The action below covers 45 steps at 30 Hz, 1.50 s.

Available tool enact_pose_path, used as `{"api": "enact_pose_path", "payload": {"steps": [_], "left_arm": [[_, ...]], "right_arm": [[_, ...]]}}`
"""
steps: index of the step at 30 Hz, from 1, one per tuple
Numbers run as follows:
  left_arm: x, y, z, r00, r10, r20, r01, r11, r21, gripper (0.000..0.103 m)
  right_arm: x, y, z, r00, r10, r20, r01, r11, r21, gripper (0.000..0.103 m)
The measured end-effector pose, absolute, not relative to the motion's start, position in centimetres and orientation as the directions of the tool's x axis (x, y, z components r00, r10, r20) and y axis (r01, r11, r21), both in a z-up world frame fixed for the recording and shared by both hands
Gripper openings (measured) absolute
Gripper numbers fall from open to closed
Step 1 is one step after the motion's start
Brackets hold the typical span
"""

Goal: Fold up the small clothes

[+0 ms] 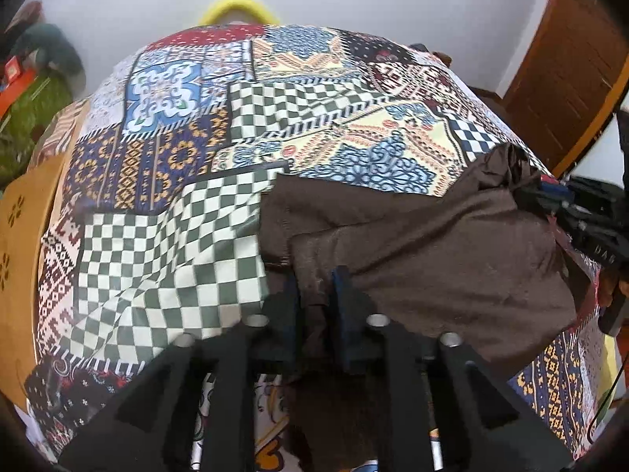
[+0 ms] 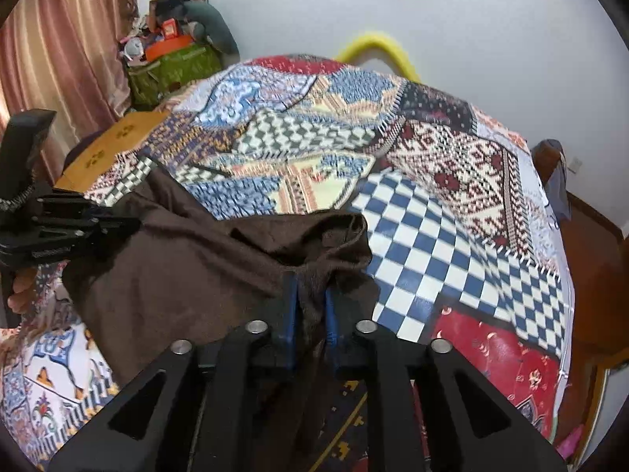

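A small dark brown garment lies on the patchwork bedspread. My left gripper is shut on its near left edge, cloth pinched between the blue pads. My right gripper is shut on the garment's right end, where the cloth bunches into folds above the jaws. The garment is stretched between the two grippers. The left gripper shows at the left edge of the right wrist view, and the right gripper at the right edge of the left wrist view.
The bedspread covers a bed with a wooden frame on the left. A yellow curved object stands by the far wall. A green bag with clutter and a pink curtain stand at the far left. A wooden door is at the right.
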<state>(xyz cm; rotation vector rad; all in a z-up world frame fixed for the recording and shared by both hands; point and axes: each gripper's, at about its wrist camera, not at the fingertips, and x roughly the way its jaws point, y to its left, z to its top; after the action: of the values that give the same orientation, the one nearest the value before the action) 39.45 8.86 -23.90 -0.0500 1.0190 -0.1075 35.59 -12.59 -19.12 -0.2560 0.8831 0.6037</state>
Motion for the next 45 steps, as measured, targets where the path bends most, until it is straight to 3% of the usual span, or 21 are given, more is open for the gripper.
{"api": "enact_pose_path", "payload": {"steps": [2, 4, 9, 16, 24, 25, 26, 27, 28, 30, 31, 34, 42, 45], "left_arm": [[38.9, 9.7, -23.5, 0.537, -0.090, -0.839, 0.044, 0.996, -0.079, 0.044], [38.5, 10.3, -23.0, 0.538, -0.090, -0.838, 0.042, 0.996, -0.080, 0.045], [37.3, 11.2, -22.0, 0.533, -0.094, -0.841, 0.031, 0.995, -0.092, 0.053], [34.2, 10.5, -23.0, 0.473, -0.222, -0.853, 0.034, 0.972, -0.234, 0.057], [34.5, 8.5, -24.8, 0.438, -0.242, -0.866, 0.029, 0.966, -0.255, 0.060], [34.7, 8.4, -24.8, 0.443, -0.250, -0.861, 0.037, 0.964, -0.262, 0.057], [34.8, 8.3, -24.7, 0.450, -0.253, -0.856, 0.047, 0.964, -0.260, 0.046], [34.9, 8.1, -24.6, 0.456, -0.252, -0.854, 0.058, 0.965, -0.254, 0.033], [34.9, 7.9, -24.5, 0.461, -0.251, -0.851, 0.062, 0.966, -0.251, 0.027], [34.8, 7.9, -24.4, 0.463, -0.265, -0.846, 0.057, 0.961, -0.270, 0.019], [34.7, 8.0, -24.4, 0.461, -0.273, -0.844, 0.054, 0.958, -0.280, 0.018], [33.6, 8.4, -24.1, 0.452, -0.301, -0.840, 0.055, 0.949, -0.310, 0.017], [28.1, 8.9, -23.0, 0.417, -0.322, -0.850, 0.095, 0.946, -0.311, 0.018], [26.6, 9.4, -22.5, 0.424, -0.274, -0.863, 0.082, 0.961, -0.264, 0.031]], "right_arm": [[35.3, -13.0, -19.1, 0.495, 0.369, -0.787, -0.578, 0.816, 0.020, 0.033], [34.8, -13.8, -18.6, 0.512, 0.364, -0.778, -0.560, 0.828, 0.019, 0.045], [32.5, -15.4, -16.8, 0.559, 0.376, -0.739, -0.548, 0.836, 0.011, 0.062], [28.9, -15.4, -17.6, 0.505, 0.432, -0.747, -0.579, 0.812, 0.079, 0.064], [29.6, -16.0, -20.5, 0.435, 0.482, -0.761, -0.482, 0.838, 0.255, 0.066], [29.9, -16.1, -20.6, 0.433, 0.494, -0.754, -0.476, 0.836, 0.274, 0.063], [29.8, -16.0, -20.6, 0.433, 0.497, -0.752, -0.472, 0.836, 0.281, 0.061], [29.9, -16.0, -20.6, 0.427, 0.505, -0.750, -0.473, 0.832, 0.290, 0.051], [29.8, -15.9, -20.6, 0.421, 0.515, -0.747, -0.478, 0.825, 0.300, 0.039], [29.6, -15.6, -20.6, 0.412, 0.522, -0.747, -0.487, 0.819, 0.304, 0.030], [29.4, -15.5, -20.5, 0.406, 0.529, -0.745, -0.494, 0.813, 0.308, 0.022], [28.7, -15.4, -20.3, 0.390, 0.543, -0.744, -0.506, 0.801, 0.319, 0.017], [24.5, -14.9, -20.3, 0.331, 0.542, -0.773, -0.571, 0.767, 0.293, 0.016], [23.1, -14.5, -20.3, 0.328, 0.522, -0.787, -0.594, 0.762, 0.257, 0.023]]}}
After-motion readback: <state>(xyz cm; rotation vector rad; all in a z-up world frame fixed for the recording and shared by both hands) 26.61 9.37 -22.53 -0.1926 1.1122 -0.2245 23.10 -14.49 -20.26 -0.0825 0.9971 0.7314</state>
